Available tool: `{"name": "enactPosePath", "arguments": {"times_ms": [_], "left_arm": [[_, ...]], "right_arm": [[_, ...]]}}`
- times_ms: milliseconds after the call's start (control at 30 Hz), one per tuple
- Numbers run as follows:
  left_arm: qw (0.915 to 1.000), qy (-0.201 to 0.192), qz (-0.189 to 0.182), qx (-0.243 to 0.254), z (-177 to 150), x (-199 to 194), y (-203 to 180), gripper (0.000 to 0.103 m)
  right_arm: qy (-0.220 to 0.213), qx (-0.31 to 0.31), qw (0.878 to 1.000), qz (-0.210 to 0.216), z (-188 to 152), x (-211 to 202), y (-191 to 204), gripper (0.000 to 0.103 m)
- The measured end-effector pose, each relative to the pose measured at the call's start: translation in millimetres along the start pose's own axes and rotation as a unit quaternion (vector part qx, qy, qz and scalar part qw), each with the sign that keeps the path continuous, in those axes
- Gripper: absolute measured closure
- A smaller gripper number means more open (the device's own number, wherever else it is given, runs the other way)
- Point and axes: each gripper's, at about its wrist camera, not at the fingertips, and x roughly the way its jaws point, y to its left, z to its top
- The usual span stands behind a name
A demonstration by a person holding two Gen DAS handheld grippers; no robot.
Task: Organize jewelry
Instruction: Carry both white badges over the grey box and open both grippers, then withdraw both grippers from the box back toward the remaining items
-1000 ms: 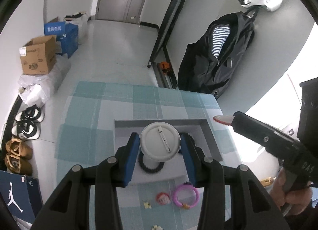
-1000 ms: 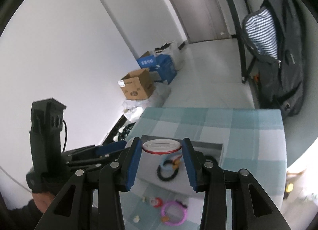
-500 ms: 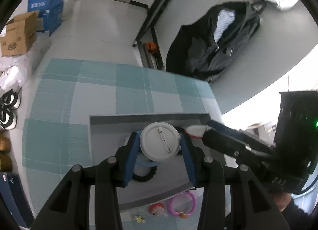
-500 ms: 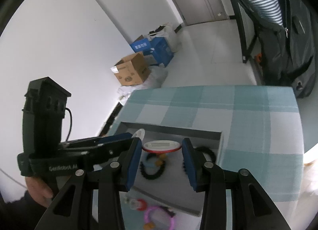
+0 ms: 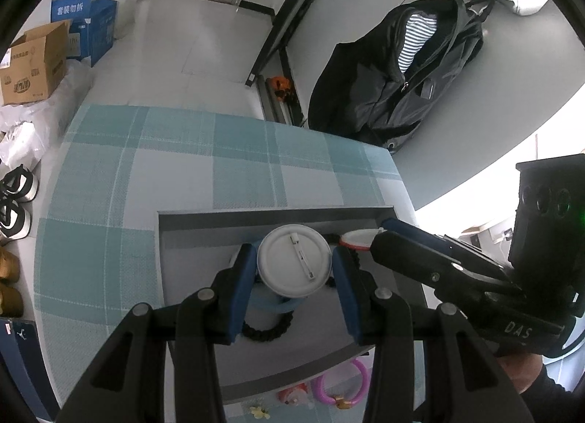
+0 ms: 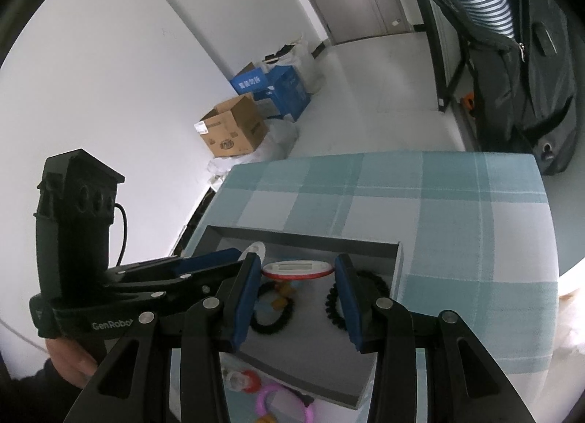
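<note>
Our left gripper clamps a white badge, pin-back facing us, pin running diagonally; our right gripper clamps a red-rimmed badge, lying flat, both above the grey tray crowded with black bracelets.

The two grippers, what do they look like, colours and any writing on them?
Both are black plastic with blue finger pads and silver screws. The left gripper reads "GenRobot", has a black cable and a three-lens camera block. The right gripper shows "DAS" and a green light. Dark sleeves cover both wrists.
</note>
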Motion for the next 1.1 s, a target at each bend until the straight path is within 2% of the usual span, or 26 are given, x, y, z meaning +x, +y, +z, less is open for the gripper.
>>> {"name": "enactPosePath", "arguments": {"times_ms": [133,200,233,267,333,633,733,800,900,1100], "left_arm": [[0.9996,0.01,0.012,0.022,-1,1,-9,0.065],[0.9994,0.0,0.02,0.028,-2,-2,-11,0.055],[0.9993,-0.006,0.024,0.028,-2,-4,-11,0.046],[0.9993,-0.011,0.023,0.026,-2,-5,-11,0.043],[0.9993,-0.022,0.019,0.024,-2,-10,-10,0.043],[0.9964,-0.05,0.054,0.042,-9,-22,-20,0.043],[0.9946,-0.063,0.07,0.043,-14,-28,-22,0.043],[0.9933,-0.074,0.077,0.044,-18,-34,-23,0.043],[0.9901,-0.093,0.093,0.05,-27,-42,-27,0.043],[0.9882,-0.094,0.113,0.044,-43,-47,-30,0.042]], "right_arm": [[-0.014,-0.03,0.999,-0.019,-1,-5,9,0.059],[-0.021,-0.043,0.999,-0.022,-2,-8,12,0.056],[-0.026,-0.044,0.998,-0.021,-2,-10,13,0.053],[-0.032,-0.043,0.998,-0.02,-2,-13,13,0.051],[-0.039,-0.039,0.998,-0.023,-3,-17,11,0.05],[-0.073,-0.001,0.997,-0.038,-10,-44,-3,0.036],[-0.078,0.005,0.996,-0.032,-14,-52,-4,0.035],[-0.087,0.001,0.996,-0.036,-17,-58,-2,0.035],[-0.097,-0.009,0.994,-0.04,-22,-66,2,0.029],[-0.09,-0.031,0.995,-0.043,-37,-71,11,0.023]]}}
